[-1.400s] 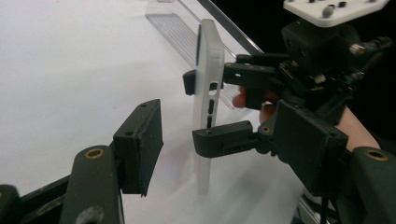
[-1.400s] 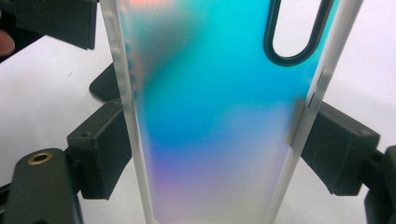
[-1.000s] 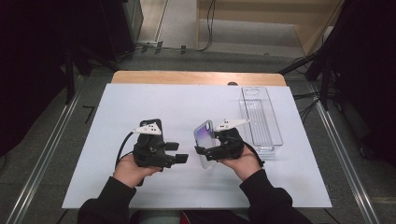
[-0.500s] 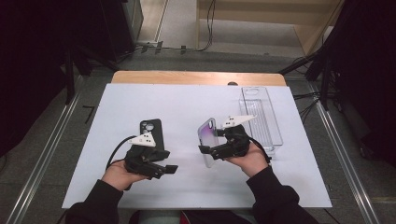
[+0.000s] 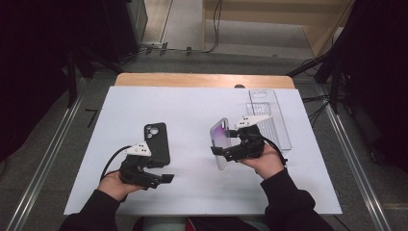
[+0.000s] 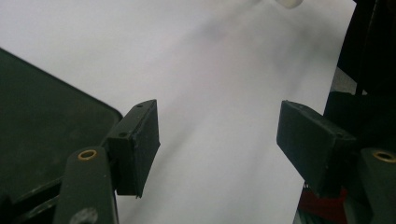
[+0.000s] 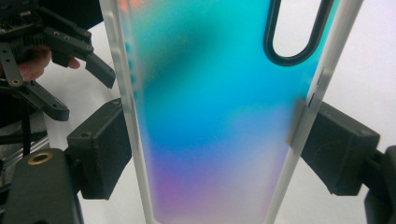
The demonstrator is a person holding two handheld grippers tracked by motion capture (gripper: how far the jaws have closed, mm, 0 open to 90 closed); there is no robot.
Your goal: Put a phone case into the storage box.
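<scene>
So from where I'm sitting running this thing, the right gripper (image 5: 222, 153) has its jaws clamped across the width of the iridescent phone case (image 5: 220, 142), one pad on each long edge, holding it up off the white table (image 5: 192, 108) with the camera cutout end pointing toward 12 o'clock. In the right gripper view the case (image 7: 210, 116) takes up the middle of the frame, teal fading to purple, frosted rails on both sides and the black-rimmed cutout up at about 1 o'clock. The left gripper (image 5: 166, 172) is down at roughly 7 o'clock of the table, jaws spread wide with nothing between them; in the left gripper view it's just bare white surface between the pads (image 6: 137, 144). The black phone (image 5: 157, 142) lies flat on the table, camera side up, lenses at its 12 o'clock end, just beside the left gripper at about its 12 o'clock, and I can see its dark corner (image 6: 42, 126) right beside the left pad, though I can't tell if they touch. Over at 2 o'clock of the table there's a clear plastic tray (image 5: 284, 125), sitting just behind the right hand (image 5: 267, 161). Phone and case are well apart, with open table between them.
</scene>
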